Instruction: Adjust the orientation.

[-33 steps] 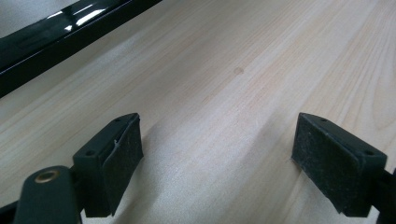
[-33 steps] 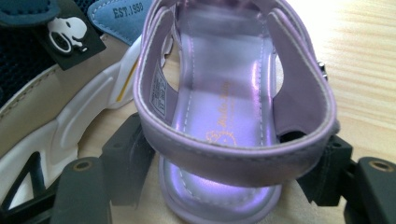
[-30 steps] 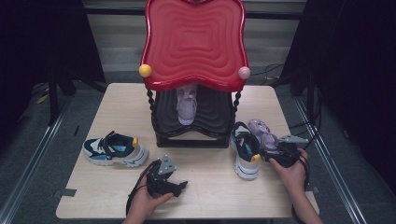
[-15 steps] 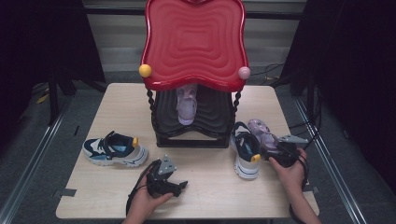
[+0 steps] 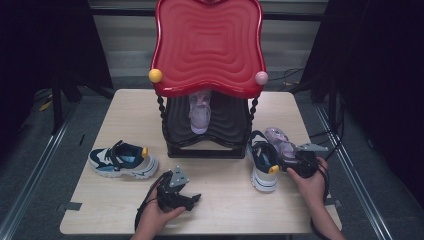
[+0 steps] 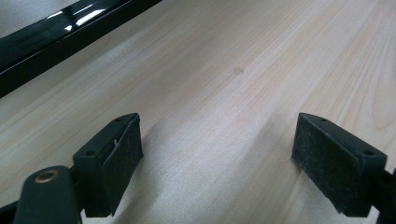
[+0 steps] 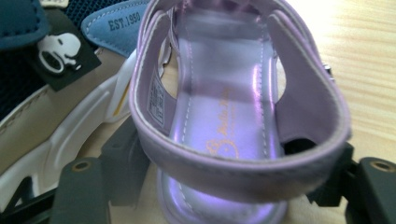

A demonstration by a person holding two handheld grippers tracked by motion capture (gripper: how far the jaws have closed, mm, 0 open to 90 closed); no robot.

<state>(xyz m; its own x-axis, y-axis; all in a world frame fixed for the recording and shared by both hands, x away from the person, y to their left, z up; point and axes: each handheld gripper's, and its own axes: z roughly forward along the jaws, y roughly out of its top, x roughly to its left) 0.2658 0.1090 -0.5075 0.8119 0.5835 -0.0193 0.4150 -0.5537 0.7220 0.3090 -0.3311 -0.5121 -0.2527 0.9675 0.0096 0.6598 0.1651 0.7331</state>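
A purple sandal [image 5: 279, 140] lies on the table's right side beside a navy-and-white sneaker [image 5: 262, 162]. My right gripper [image 5: 287, 160] reaches to its heel from the near side. In the right gripper view the sandal [image 7: 224, 102] has its heel between the jaws of my right gripper [image 7: 224, 175], and the pads [image 7: 123, 161] touch its sides low down; the jaws have just been opening a little. The sneaker [image 7: 56, 79] lies at the left there. My left gripper [image 5: 192, 198] rests low near the table's front edge, open [image 6: 217, 154] over bare wood.
A red-topped black shoe rack [image 5: 207, 50] stands at the back middle of the wooden table [image 5: 225, 200], with a second purple sandal [image 5: 200, 114] on its lower shelf. The matching navy sneaker [image 5: 122, 161] lies at the left.
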